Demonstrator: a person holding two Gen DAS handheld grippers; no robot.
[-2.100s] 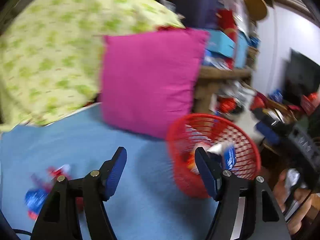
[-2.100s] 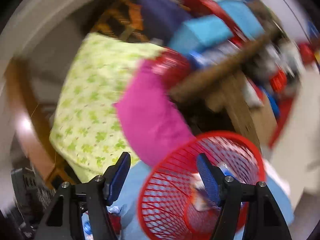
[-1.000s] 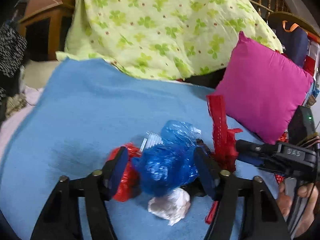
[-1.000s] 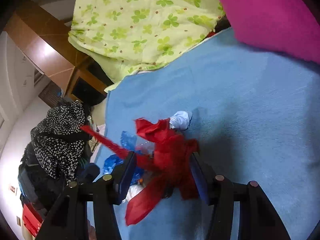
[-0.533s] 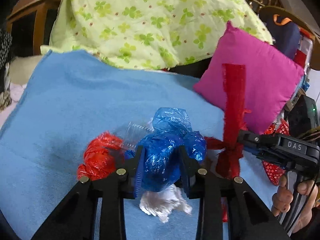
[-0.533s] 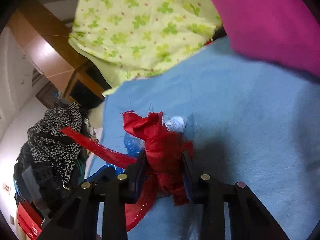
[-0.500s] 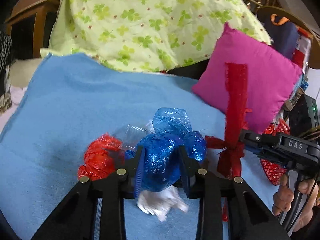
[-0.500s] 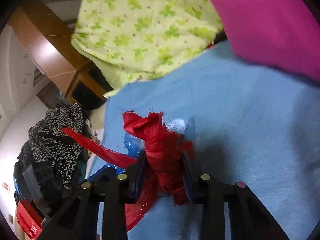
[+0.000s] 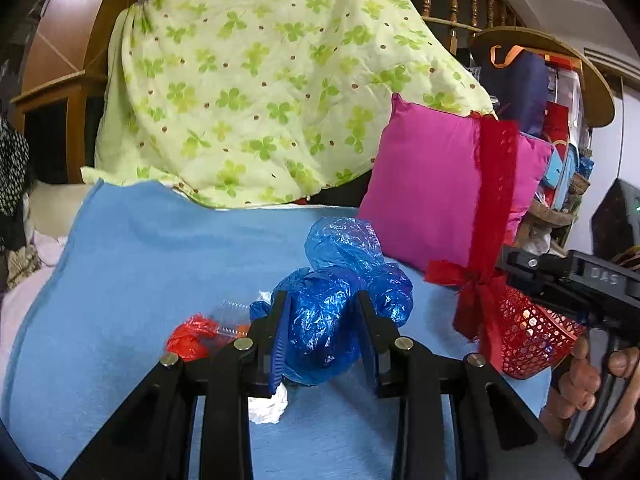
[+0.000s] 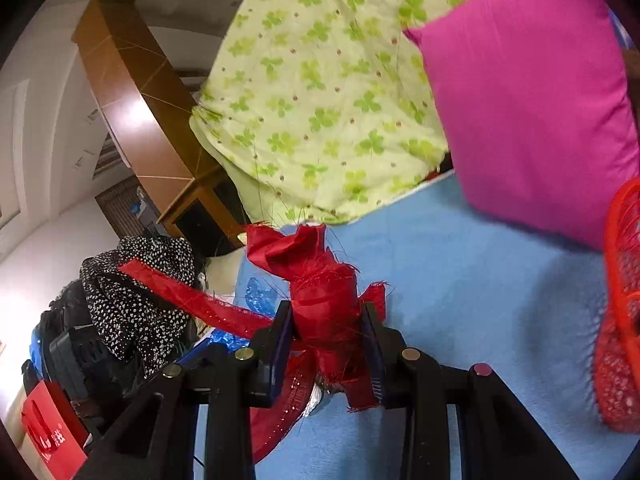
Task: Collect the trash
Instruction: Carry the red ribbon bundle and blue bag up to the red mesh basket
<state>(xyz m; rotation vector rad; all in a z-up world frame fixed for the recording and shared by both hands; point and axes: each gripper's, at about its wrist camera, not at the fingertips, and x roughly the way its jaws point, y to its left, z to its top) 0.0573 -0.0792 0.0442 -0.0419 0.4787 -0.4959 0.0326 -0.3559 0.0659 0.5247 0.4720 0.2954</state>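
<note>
My left gripper [image 9: 322,330] is shut on a crumpled blue plastic bag [image 9: 340,300] and holds it above the blue blanket [image 9: 140,264]. My right gripper [image 10: 326,334] is shut on a red ribbon bundle [image 10: 320,292], which also shows in the left wrist view [image 9: 490,240], lifted off the blanket. A red mesh basket [image 9: 532,340] sits at the right, behind the right gripper; its rim shows in the right wrist view [image 10: 622,280]. A red plastic wad [image 9: 192,334], a clear wrapper [image 9: 230,312] and a white crumpled paper [image 9: 266,406] lie on the blanket below the left gripper.
A magenta cushion [image 9: 436,192] leans at the back right. A green clover-print quilt [image 9: 256,92] is heaped behind the blanket. A black dotted garment [image 10: 136,300] and a red bag [image 10: 52,436] lie off the bed's left side. Cluttered shelves [image 9: 560,128] stand at the far right.
Both grippers closed on their items about a second ago and have since lifted them. The red ribbon now hangs higher, nearer the basket, and the white paper has stayed on the blanket.
</note>
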